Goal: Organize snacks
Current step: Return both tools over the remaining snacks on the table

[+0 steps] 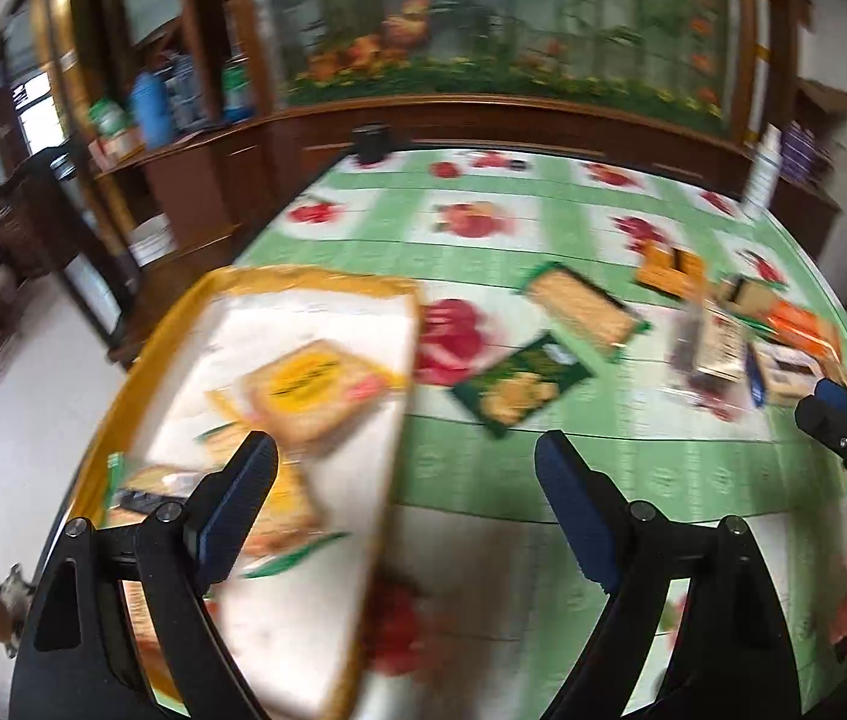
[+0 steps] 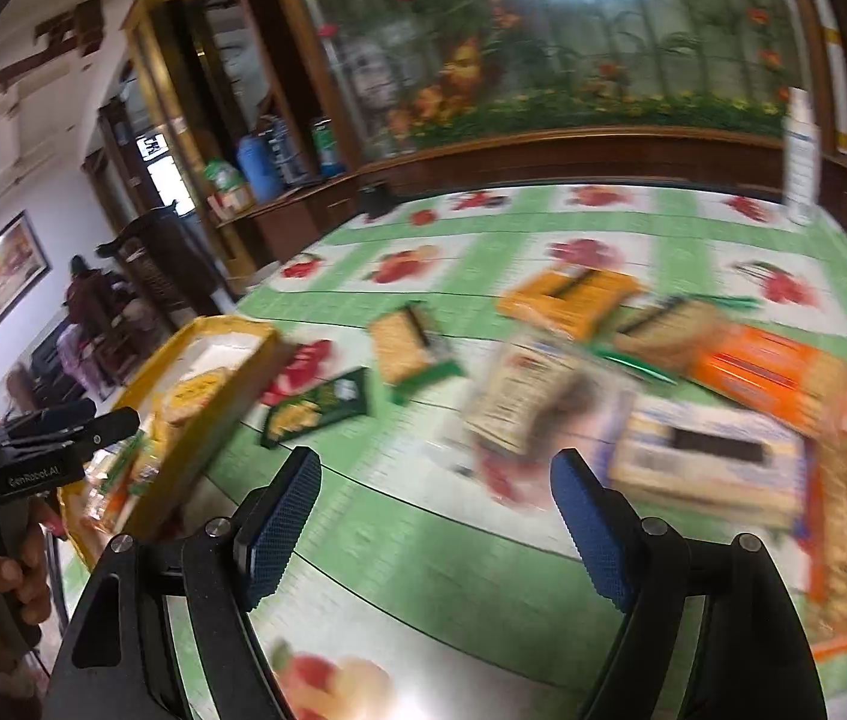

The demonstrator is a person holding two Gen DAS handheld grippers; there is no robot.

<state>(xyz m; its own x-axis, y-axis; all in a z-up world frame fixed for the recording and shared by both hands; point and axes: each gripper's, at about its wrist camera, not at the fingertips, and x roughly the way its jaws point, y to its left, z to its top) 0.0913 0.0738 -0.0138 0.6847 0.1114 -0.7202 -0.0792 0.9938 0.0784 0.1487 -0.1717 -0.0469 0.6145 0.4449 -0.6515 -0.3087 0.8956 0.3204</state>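
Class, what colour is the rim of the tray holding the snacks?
Yellow; the tray rim shows best in the left wrist view.

Motion-blurred snack packets [image 2: 549, 402], labels unreadable; yellow tray [image 1: 141, 348] partly behind the left wrist view's own jaws.

Dark wooden cabinet [image 1: 483, 120] with flower-painted glass panel [image 1: 507, 18] beyond the table's far edge, white walls [image 2: 33, 138], bright window [image 1: 33, 108], pale floor [image 1: 15, 438]

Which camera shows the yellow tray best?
The left wrist view: the yellow tray lies close, its white floor and snack packets showing, though blurred. The right wrist view catches it smaller, at an angle, at the left.
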